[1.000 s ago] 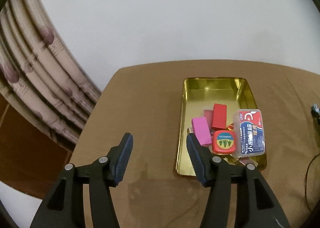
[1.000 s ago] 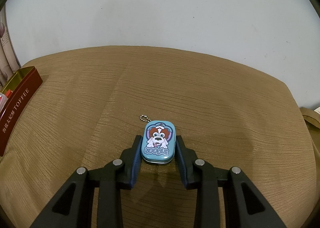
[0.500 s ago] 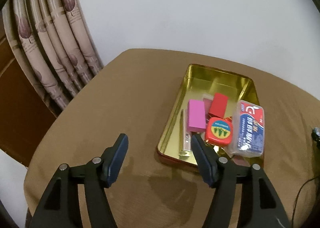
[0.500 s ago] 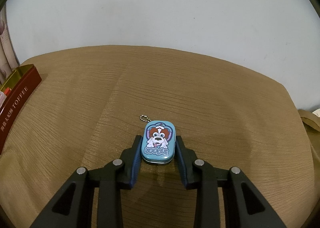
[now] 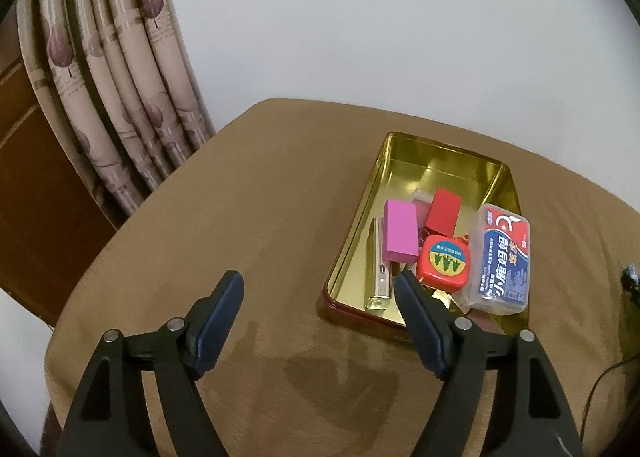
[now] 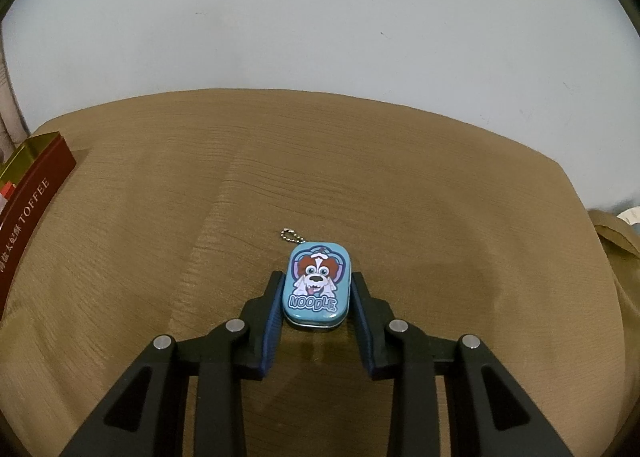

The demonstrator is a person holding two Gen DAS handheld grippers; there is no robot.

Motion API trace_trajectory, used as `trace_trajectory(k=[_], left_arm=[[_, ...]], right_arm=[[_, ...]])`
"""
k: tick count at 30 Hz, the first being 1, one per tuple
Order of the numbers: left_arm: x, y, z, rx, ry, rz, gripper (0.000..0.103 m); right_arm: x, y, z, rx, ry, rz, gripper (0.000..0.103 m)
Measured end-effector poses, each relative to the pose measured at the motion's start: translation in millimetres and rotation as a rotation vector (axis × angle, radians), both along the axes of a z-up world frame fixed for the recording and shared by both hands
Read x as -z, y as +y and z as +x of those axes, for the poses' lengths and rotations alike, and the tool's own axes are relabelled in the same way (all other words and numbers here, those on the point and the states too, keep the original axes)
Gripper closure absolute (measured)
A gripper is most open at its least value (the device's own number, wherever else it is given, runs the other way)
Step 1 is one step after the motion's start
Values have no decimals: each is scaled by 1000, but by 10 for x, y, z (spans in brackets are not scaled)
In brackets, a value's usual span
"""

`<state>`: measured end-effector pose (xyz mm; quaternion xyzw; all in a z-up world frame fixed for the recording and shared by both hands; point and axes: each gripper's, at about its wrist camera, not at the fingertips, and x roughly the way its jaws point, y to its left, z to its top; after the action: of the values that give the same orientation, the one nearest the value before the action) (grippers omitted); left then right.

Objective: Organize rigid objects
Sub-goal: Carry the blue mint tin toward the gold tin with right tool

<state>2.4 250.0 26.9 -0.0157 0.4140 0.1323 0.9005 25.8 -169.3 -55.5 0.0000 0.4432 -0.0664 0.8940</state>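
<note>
A gold-lined tin box (image 5: 440, 171) with a dark red outside lies on the brown tablecloth. In it are a pink block (image 5: 400, 233), a red block (image 5: 442, 213), a red tape measure (image 5: 443, 263), a clear floss-pick case (image 5: 502, 261) and a silver stick (image 5: 380, 269). My left gripper (image 5: 318, 279) hovers at the box's near left corner, jaws opening, nothing between them. My right gripper (image 6: 317, 276) is shut on a small blue "Noodle" dog tin (image 6: 317, 285) with a bead chain, low over the cloth. The red box side (image 6: 32, 197) shows at far left there.
Patterned curtains (image 5: 120, 97) and a brown wooden panel (image 5: 36, 217) stand beyond the table's left edge. A black cable (image 5: 628, 281) lies at the right edge. A white wall is behind the table. Bare cloth (image 6: 360, 177) stretches ahead of the blue tin.
The left gripper's jaws have spread wider and it has rolled, so the tin box now sits slanted in its view. The right gripper and the blue tin have stayed put.
</note>
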Motion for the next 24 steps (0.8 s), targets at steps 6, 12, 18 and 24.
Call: trace_trajectory(k=[6,12,18,24], left_arm=[[1,48,6,-16,-8,-7,23],[-24,62,0,-26,-14,9,21],[-31,32,3,-9,-17,20,19],[-42,74,2,-19,-18,11,19]], right_arm=[[-76,85,-44,3,-10,26,71],[-157,183,-94,-27,-27,42,71],[-305,454,-146,-89,-41,56,71],[-452,789,-148,-166,-59,64,71]])
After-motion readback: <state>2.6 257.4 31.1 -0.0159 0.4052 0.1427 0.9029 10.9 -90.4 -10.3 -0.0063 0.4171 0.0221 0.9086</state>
